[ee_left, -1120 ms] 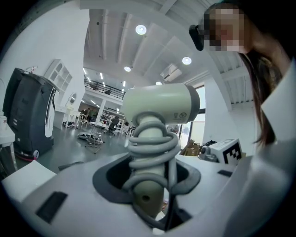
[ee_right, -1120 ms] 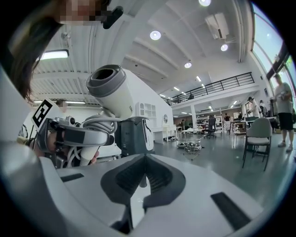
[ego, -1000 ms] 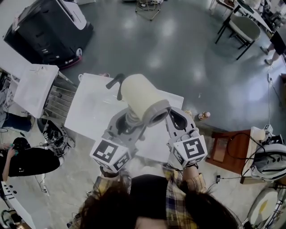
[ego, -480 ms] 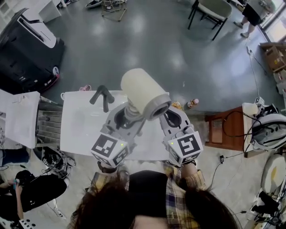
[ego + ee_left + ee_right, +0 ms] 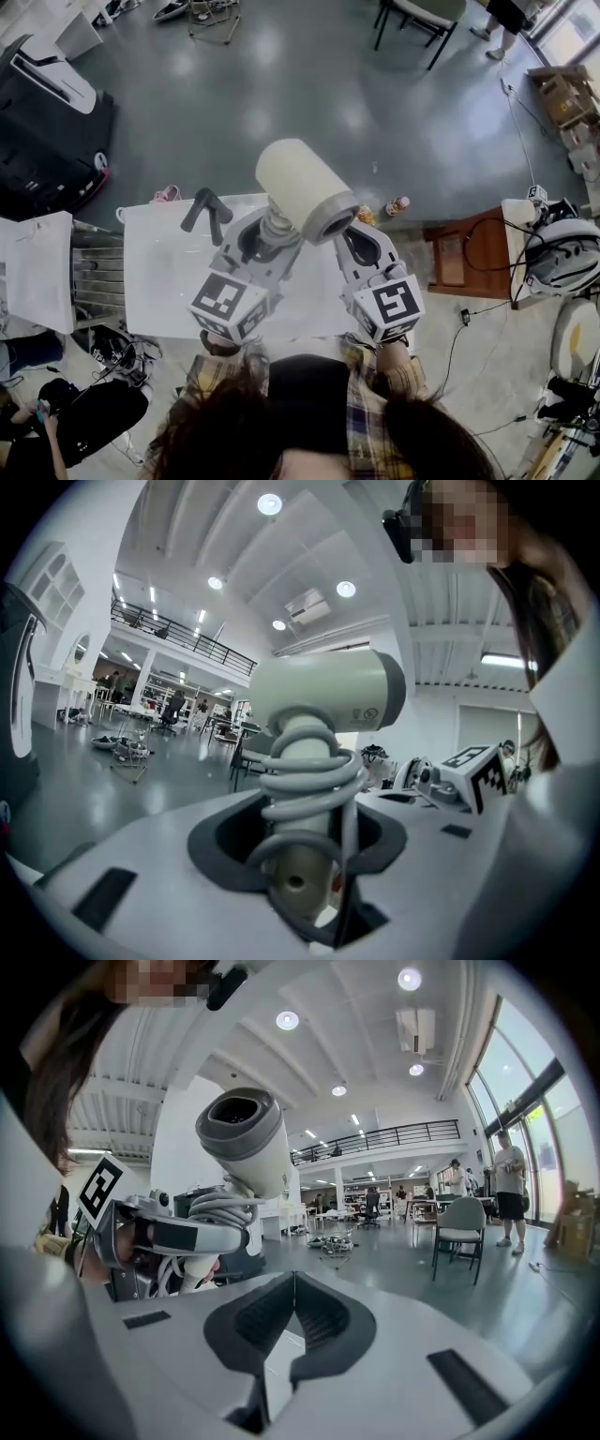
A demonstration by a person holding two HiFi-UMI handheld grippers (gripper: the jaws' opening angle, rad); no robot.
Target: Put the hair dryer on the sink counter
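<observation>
A cream hair dryer point(image 5: 302, 190) stands upright, its grey cord coiled round the handle point(image 5: 302, 789). My left gripper point(image 5: 265, 236) is shut on that handle, seen close in the left gripper view point(image 5: 300, 850). The nozzle points up and to the right point(image 5: 240, 1133). Just to the right, my right gripper point(image 5: 356, 234) holds nothing and its jaws meet at the tips point(image 5: 284, 1312). Both hang above the right half of the white sink counter point(image 5: 159, 272), whose black faucet point(image 5: 206, 211) stands left of the dryer.
A black machine point(image 5: 47, 94) stands on the grey floor at the upper left. A white bag point(image 5: 37, 272) hangs left of the counter. A wooden stool point(image 5: 464, 258) with cables sits to the right, a small bottle point(image 5: 398, 204) on the floor nearby, and a chair point(image 5: 417, 14) far off.
Both grippers and the dryer have swung right relative to the counter; the faucet, first behind the dryer, now lies to its left. The left grip on the handle is unchanged.
</observation>
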